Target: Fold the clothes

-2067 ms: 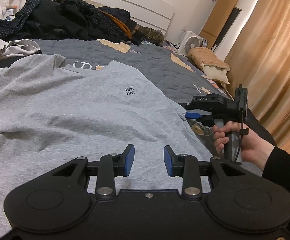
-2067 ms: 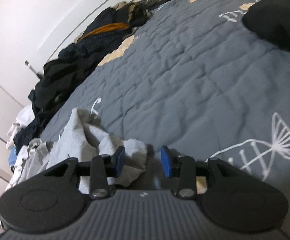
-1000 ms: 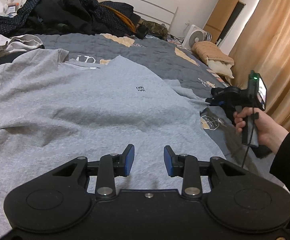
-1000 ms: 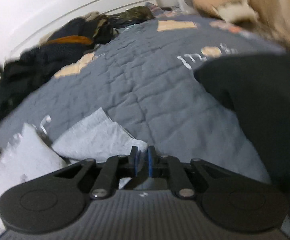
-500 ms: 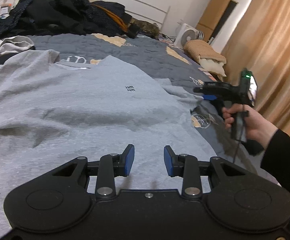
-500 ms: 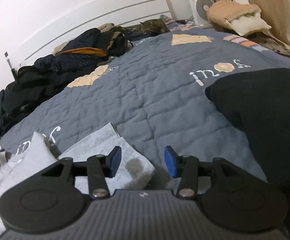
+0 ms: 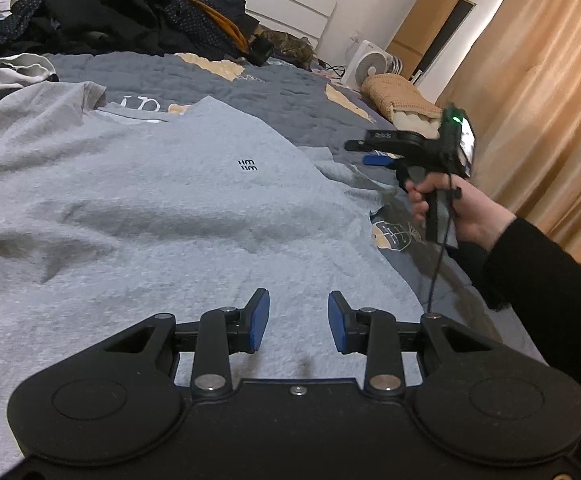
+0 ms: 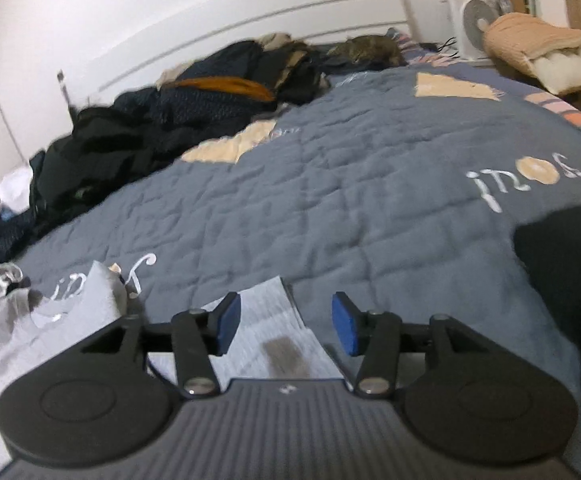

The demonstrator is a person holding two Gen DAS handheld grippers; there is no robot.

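Now | we see grey T-shirt [image 7: 138, 208] spread on bed [image 8: 370, 184] | soft, limp, probably light; pinch sleeve edge [image 8: 266, 312] | left tool [image 7: 297, 316], right tool [image 8: 285, 322] gape, empty

White headboard [image 8: 250, 16], tan curtains [image 7: 550, 92]

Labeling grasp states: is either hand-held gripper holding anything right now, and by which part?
Nothing held. The left hand-held gripper is open over the shirt; the right hand-held gripper is open above its sleeve.
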